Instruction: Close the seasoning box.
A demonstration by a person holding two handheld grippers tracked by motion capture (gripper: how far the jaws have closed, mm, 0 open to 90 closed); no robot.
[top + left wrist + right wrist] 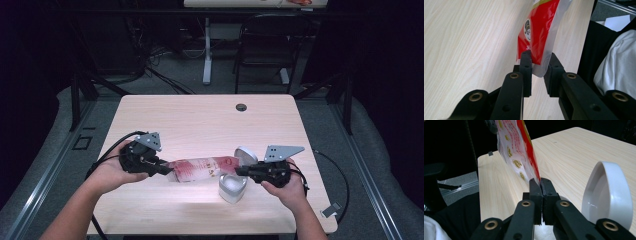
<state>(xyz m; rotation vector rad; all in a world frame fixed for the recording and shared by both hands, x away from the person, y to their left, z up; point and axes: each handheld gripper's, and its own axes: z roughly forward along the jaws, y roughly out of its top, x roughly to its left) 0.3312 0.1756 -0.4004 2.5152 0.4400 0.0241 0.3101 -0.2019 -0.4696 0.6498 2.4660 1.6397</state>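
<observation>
A red and clear snack bag hangs stretched between both grippers just above the wooden table. My left gripper grips the bag's left end. In the left gripper view the jaws pinch the puffed bag at its sealed end. My right gripper is shut on the bag's right end. In the right gripper view its pads press tight together on the thin edge of the bag.
A white bowl stands on the table right below the right gripper, and it appears beside the jaws in the right gripper view. A cable hole sits near the far edge. A dark chair stands beyond the table.
</observation>
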